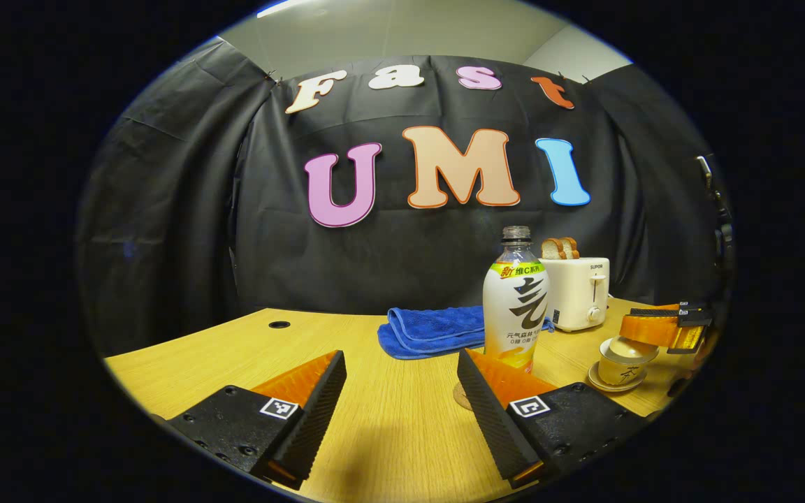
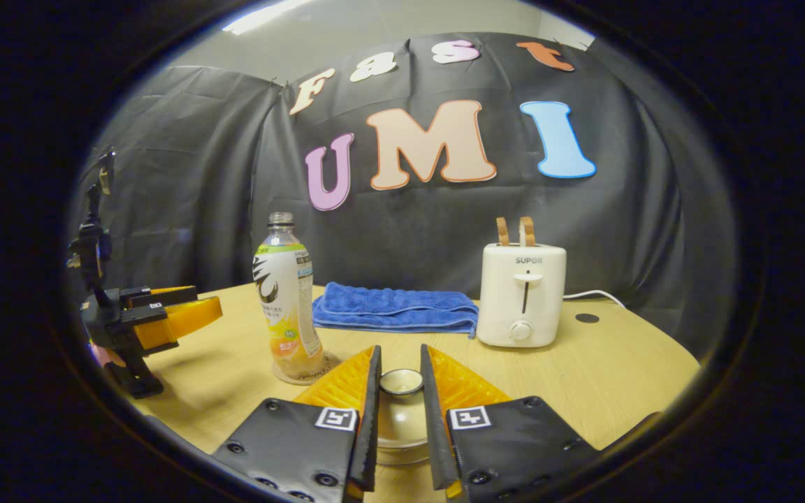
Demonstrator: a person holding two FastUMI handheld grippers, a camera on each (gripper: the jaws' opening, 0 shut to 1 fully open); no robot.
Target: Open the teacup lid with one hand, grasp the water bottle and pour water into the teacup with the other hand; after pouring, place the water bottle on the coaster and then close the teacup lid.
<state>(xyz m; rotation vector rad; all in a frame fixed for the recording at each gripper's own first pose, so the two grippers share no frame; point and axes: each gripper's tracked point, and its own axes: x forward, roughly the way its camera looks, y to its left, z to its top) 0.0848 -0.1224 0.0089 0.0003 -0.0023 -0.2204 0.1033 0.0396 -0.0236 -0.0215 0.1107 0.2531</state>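
- Pale wooden worktop (image 1: pixel 235 349): carries everything. Could take a spill if the bottle or the cup is upset, and spilt water would probably run toward the folded blue cloth (image 1: pixel 434 330) and the white toaster (image 2: pixel 521 293) at the back.
- Tall clear plastic water bottle with a white and yellow label (image 1: pixel 516 307): stands upright on a round coaster (image 2: pixel 328 365), neck apparently uncapped. Top-heavy in look, so a glancing finger or a grip taken too high could tip it toward the cup.
- Left hand-held gripper (image 1: pixel 399 354): spread wide, holding nothing and touching nothing, aimed at the bottle from a little way off. Risks knocking the bottle over on a crooked approach.
- Right hand-held gripper (image 2: pixel 400 349): narrowed to a slim gap over the cup, one finger on each side of the lid's knob. Whether the fingers actually press on it cannot be told.
- Small cream teacup (image 1: pixel 615 370): sits on its saucer (image 1: pixel 598 383) beside the bottle, lid on. Could be dragged or rocked if the lift goes sideways.
- Cream domed lid (image 1: pixel 627 347), with its small round knob (image 2: pixel 401 381): offers little to hold, so likely to slip, tilt or drop back with a clatter under a loose or off-centre pinch.
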